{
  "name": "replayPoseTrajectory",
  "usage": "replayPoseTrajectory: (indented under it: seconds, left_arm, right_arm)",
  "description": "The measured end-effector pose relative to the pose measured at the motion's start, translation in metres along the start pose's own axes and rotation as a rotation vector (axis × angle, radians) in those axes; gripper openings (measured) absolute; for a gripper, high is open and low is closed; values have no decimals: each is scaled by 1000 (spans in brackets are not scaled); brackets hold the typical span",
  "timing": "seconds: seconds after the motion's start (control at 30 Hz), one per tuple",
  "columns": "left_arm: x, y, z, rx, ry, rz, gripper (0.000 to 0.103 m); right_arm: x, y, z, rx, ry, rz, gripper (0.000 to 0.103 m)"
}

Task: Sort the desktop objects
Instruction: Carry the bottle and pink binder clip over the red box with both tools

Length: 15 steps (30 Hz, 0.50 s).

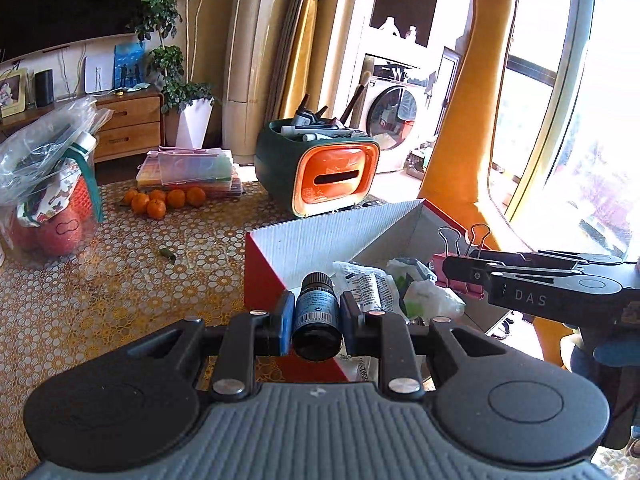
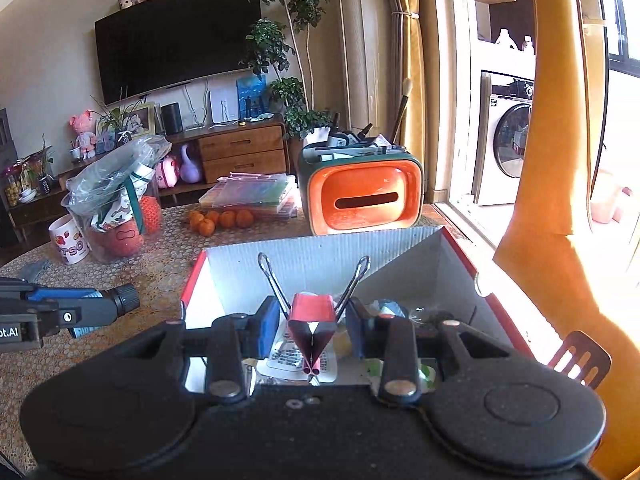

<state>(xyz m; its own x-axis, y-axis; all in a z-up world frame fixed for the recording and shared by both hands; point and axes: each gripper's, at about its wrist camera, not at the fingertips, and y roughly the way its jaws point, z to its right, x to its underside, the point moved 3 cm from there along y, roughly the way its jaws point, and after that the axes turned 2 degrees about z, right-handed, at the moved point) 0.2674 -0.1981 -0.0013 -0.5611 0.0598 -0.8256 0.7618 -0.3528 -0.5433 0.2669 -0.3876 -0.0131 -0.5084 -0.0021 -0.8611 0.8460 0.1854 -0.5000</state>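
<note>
While both hands carry a find toward the red-and-white corrugated cardboard box point(image 2: 320, 248) standing near the table's window-side edge, the sorting looks partly done and not finished: the box already holds crumpled white wrappers and printed packets point(image 1: 370, 286), but neither carried piece has been let go. The left gripper point(image 1: 316, 312) is clenched on a small dark glass bottle with a blue label and black cap point(image 1: 317, 312), held lying along the fingers, cap forward, over the box's near left corner by the left wrist view; in the right wrist view that bottle appears just left of the box's wall, so I cannot tell whether it is truly above the opening. The right gripper point(image 2: 312, 322) grips a pink-red metal binder clip with two wire handles point(image 2: 312, 320) by its sides, handles splayed upward, over the box's interior. Left on the patterned yellow tablecloth point(image 1: 120, 272) are a cluster of small oranges point(image 1: 164, 200), flat clear plastic cases point(image 1: 188, 170) at the far edge, a bag-filled clear container point(image 1: 52, 184) and a small green scrap point(image 1: 168, 253), though which of these belong in the box is my guess
</note>
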Motion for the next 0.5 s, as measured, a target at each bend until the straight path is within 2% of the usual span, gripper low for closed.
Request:
replayPoseTrajectory:
  seconds: [0.3, 0.5]
  left_arm:
    - [-10, 40, 30, -4, 83, -17, 23]
    - [-10, 74, 37, -36, 136, -62, 23]
  right_arm:
    - [11, 5, 30, 45, 15, -22, 35]
    - [21, 15, 32, 47, 5, -52, 35]
